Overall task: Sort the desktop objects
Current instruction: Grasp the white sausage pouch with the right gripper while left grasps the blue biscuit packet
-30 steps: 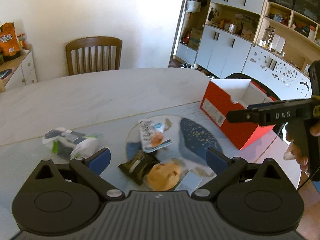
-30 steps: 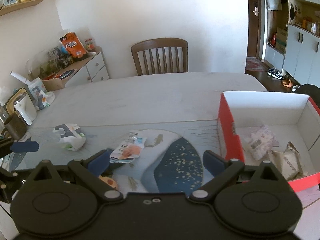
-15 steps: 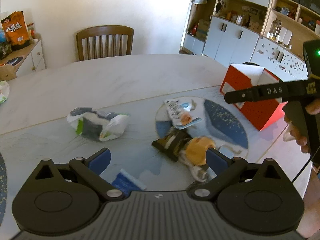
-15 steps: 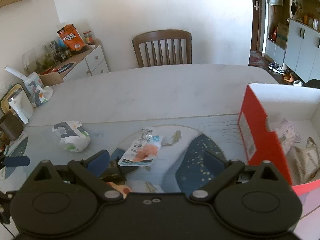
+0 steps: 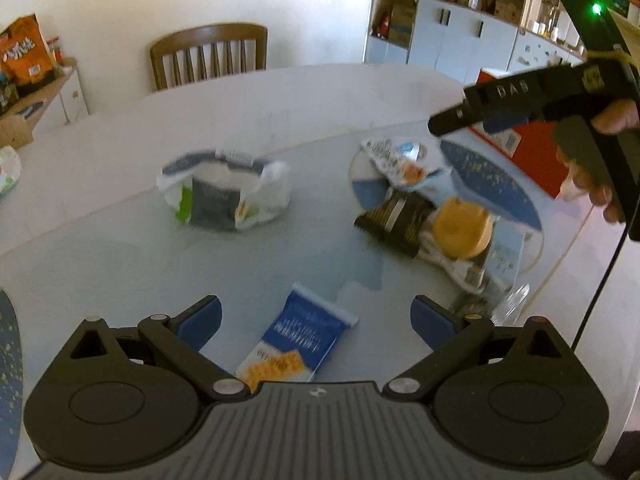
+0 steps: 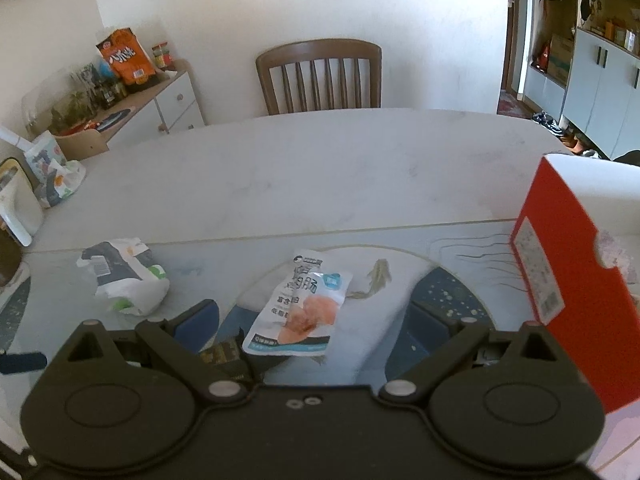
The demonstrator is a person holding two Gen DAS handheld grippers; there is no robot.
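The left tool (image 5: 316, 320) hung with its fingers spread wide and nothing between them, directly over a blue biscuit packet (image 5: 294, 342) that lay flat on the counter (image 5: 280, 100). The right tool (image 6: 314, 318) was likewise spread and empty, poised above a white sausage pouch (image 6: 302, 304).

Taking the red box (image 6: 576, 300) as landmark: the sausage pouch lay near its labelled side, on the printed mat. A dark ridged wrapper (image 5: 394, 220) and a round yellow cake in clear film (image 5: 462, 222) sat touching each other, a little beyond the pouch from the box. The crumpled white-and-green bag (image 5: 224, 194) lay well apart from the box, farther out on the mat. The blue packet was farthest from it, at the near edge.

All of these looked light. The blue packet seemed a thin, slick film, likely stiffened by biscuits that could crack under a hard squeeze; a pinch across its narrow width near the crimped end would probably suit it. The pouch looked soft and floppy, best taken at a sealed edge. The crumpled bag would likely yield and could be gripped at any raised fold.
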